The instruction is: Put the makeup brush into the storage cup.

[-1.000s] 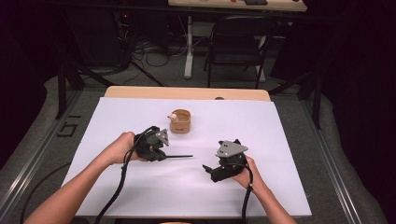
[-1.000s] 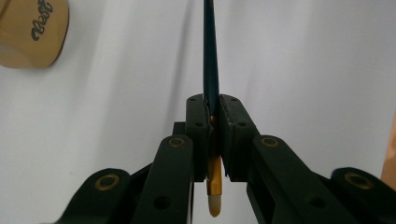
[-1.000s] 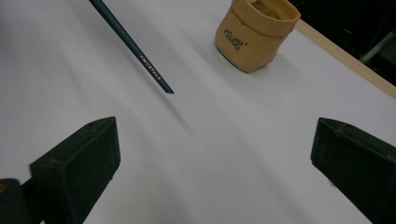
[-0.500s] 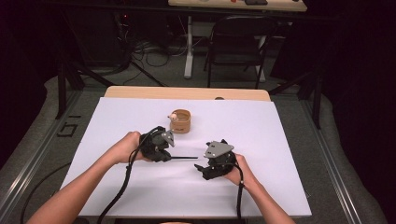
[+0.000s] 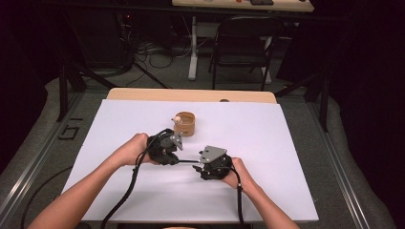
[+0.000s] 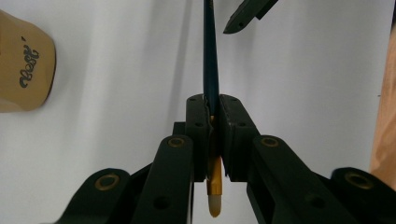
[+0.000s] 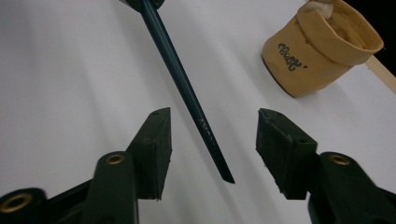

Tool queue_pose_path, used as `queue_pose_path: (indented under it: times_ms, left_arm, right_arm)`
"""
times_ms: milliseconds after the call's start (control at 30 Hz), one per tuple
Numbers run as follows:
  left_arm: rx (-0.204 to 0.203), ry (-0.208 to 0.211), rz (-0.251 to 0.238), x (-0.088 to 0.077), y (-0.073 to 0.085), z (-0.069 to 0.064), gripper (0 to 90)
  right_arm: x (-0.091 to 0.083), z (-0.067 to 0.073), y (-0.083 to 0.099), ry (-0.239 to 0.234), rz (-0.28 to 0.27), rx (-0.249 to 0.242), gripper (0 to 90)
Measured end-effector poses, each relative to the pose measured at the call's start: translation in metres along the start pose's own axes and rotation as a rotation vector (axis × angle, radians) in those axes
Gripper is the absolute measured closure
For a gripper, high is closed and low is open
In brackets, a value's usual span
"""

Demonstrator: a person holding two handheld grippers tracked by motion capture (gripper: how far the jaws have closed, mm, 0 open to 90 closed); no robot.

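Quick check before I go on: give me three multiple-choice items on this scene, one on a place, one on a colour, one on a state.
1. Where does the pencil's free end lie?
A. between the right gripper's jaws
B. inside the pouch
C. flat on the table

2. What colour is the pouch?
A. red
B. tan
C. green

3. How does the left gripper stand?
A. wide open
B. shut on the pencil
C. shut on the pouch

Key: 1 A, the tip sits in the gap, both pads apart from it, the jaws having just been closing. 2 B, tan cloth with dark lettering. 3 B, its pads clamp the pencil near the eraser end.
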State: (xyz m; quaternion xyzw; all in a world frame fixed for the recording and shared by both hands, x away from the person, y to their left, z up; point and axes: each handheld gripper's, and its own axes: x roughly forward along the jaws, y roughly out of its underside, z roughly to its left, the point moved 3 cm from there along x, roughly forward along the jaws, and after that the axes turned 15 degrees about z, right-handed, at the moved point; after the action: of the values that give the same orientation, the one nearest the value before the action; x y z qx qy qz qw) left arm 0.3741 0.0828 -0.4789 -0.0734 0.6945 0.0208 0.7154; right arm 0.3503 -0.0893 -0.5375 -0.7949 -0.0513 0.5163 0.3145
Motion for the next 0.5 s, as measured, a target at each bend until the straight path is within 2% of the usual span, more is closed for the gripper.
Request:
queue_pose_path:
  times_ms: [267,500]
  left_arm:
    - [0.013,-0.004,0.004,0.0008,-0.0068,-0.0019,83.0]
    - [0.018,-0.009,0.014,-0.0007,-0.0089,-0.0010,83.0]
  right_arm:
    - [0.0010,0.0030,-0.0017,-0.001,0.006,-0.008,63.5]
    - [0.0016,0.0020,-0.0005,-0.014,0.003,-0.027,73.5]
